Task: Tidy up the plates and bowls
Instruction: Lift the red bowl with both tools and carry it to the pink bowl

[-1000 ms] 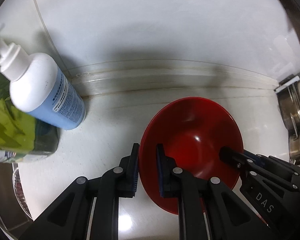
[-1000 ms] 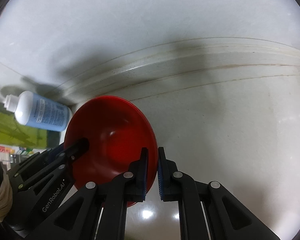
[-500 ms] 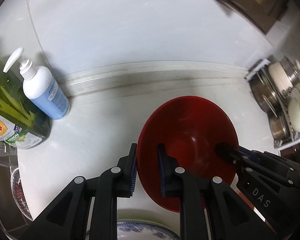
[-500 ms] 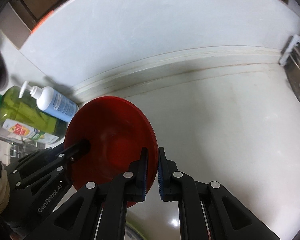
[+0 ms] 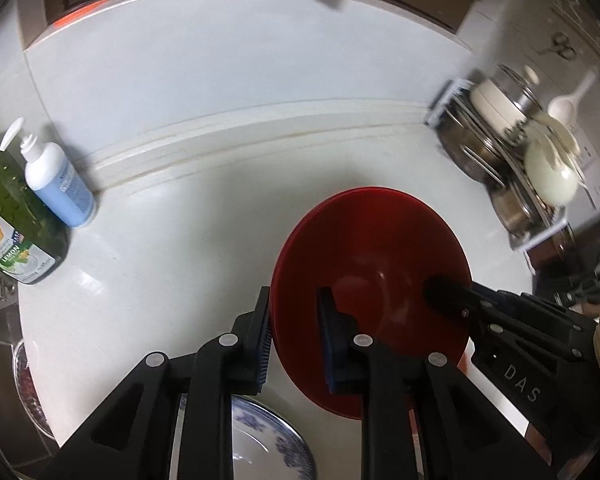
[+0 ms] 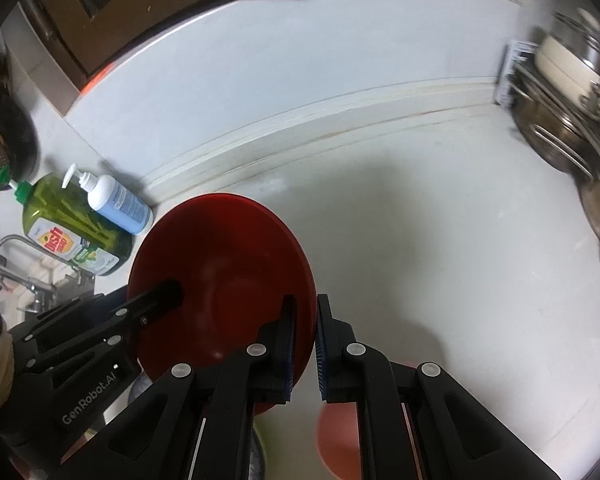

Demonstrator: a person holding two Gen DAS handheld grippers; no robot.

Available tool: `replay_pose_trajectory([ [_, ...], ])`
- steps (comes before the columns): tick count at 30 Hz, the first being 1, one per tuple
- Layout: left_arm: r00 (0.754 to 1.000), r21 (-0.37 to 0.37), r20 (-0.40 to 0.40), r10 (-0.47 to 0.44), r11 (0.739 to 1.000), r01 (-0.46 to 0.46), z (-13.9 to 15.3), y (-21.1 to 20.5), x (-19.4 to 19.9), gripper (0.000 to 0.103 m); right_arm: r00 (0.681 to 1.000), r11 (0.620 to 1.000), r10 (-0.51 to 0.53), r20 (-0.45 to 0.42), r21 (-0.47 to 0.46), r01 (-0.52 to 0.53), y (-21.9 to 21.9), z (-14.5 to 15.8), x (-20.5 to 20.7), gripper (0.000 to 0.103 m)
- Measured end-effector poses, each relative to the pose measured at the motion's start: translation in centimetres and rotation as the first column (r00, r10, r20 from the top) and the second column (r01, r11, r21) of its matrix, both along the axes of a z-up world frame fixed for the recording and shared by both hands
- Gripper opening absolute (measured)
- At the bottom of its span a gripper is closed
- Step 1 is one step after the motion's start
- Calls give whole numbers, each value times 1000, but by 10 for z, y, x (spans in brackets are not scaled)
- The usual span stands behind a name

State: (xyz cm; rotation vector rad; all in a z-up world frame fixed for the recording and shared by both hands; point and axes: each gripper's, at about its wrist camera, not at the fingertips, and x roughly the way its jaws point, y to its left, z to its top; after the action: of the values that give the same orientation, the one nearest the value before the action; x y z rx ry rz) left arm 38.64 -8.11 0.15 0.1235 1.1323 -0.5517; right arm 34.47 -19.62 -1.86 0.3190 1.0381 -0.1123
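Red bowl (image 5: 370,280): held up above the white countertop (image 5: 204,216), tilted so its hollow faces both cameras; it looks like more than one bowl nested, since a second rim edge shows along its top, though I cannot tell for sure.
Left gripper (image 5: 294,344): clamped on the bowl's left rim, one blue-padded finger outside the wall and the other inside the hollow.
Right gripper (image 6: 303,342): clamped on the bowl's right rim, the thin red edge pinched between its two pads; its tip also shows in the left wrist view, reaching into the hollow from the right.
Blue-patterned plate (image 5: 260,440): lies on the countertop under the left gripper, near the front edge, partly hidden by the fingers.
Orange-red dish (image 6: 336,436): lies low in the right wrist view between the right gripper's arms; blurred, kind unclear.
White pump bottle (image 5: 56,184): stands at the countertop's back left corner, by the wall ledge.
Green dish soap bottle (image 6: 72,224): just beside the pump bottle, on its left, next to the sink edge.
Faucet (image 6: 28,268): at the left edge, beyond the soap bottle.
Dish rack (image 5: 512,160): at the countertop's right edge, holding steel pots, a pale lid and a white ladle; blurred.
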Motion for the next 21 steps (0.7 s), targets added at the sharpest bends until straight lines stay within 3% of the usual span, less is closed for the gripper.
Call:
replay_pose_trajectory([
  [9, 997, -11, -2, -78, 997, 78, 2, -28, -44, 22, 998, 998, -61, 22, -8, 62, -32, 5, -55, 11],
  [21, 990, 11, -74, -120, 993, 121, -26, -53, -79, 24, 993, 993, -115, -28, -10, 115, -62, -18, -105, 11],
])
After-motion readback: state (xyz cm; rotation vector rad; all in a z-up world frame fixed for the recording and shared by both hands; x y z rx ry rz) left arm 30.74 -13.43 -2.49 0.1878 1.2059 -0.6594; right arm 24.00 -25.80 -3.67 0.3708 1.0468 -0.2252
